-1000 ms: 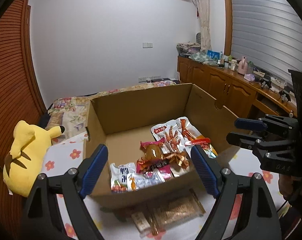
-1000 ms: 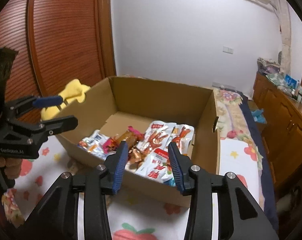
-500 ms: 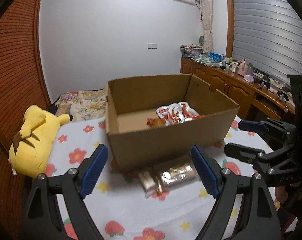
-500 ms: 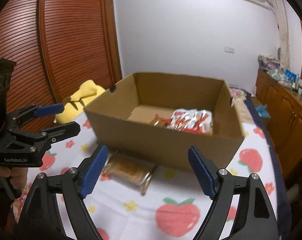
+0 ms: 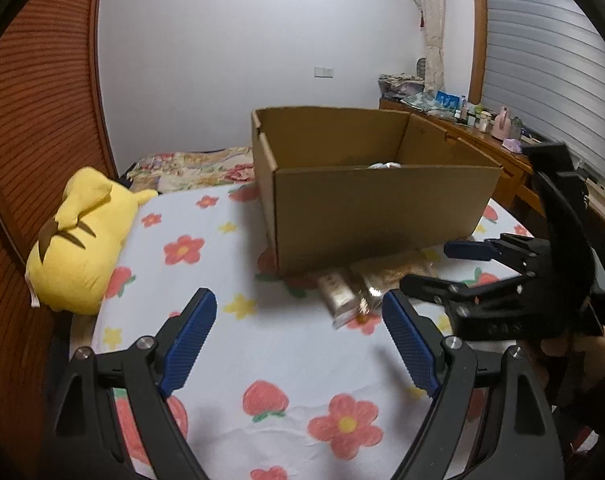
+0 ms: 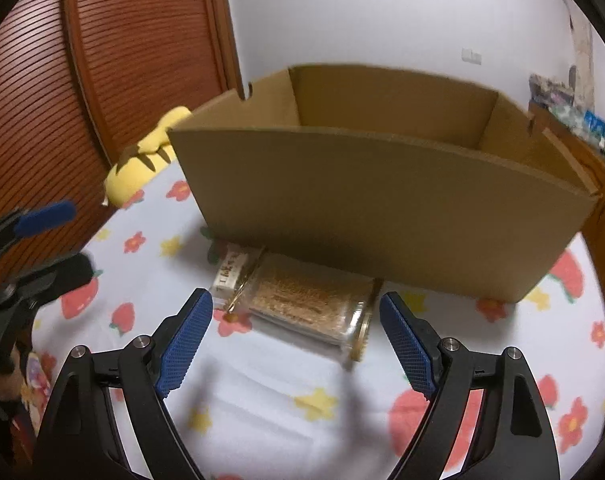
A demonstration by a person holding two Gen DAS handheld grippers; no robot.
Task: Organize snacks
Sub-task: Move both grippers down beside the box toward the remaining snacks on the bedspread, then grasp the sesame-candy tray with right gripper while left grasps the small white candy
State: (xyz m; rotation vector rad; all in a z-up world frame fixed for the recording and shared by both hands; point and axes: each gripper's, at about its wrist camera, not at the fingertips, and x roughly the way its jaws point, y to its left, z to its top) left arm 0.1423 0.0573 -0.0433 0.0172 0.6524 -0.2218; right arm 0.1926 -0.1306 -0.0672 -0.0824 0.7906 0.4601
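A brown cardboard box (image 5: 382,208) (image 6: 382,208) stands on the flowered bedsheet; only a sliver of the snack packs (image 5: 384,165) inside shows over its rim. In front of its near wall lie a clear packet of brown snack (image 6: 302,300) (image 5: 386,276) and a small gold-and-white pack (image 6: 230,272) (image 5: 336,292). My right gripper (image 6: 296,298) (image 5: 442,266) is low over the clear packet, wide open, its blue pads either side of it and apart from it. My left gripper (image 5: 298,300) (image 6: 68,238) hangs open and empty over the sheet, left of the packets.
A yellow plush toy (image 5: 82,236) (image 6: 142,160) lies at the left edge of the bed by the slatted wooden wardrobe (image 6: 122,60). A wooden cabinet (image 5: 498,148) with bottles runs along the right wall. A hand (image 5: 558,344) holds the right gripper.
Both grippers pulled back from above the box and sank toward the sheet in front of it. The right jaws spread from half closed to wide. The box contents dropped out of sight.
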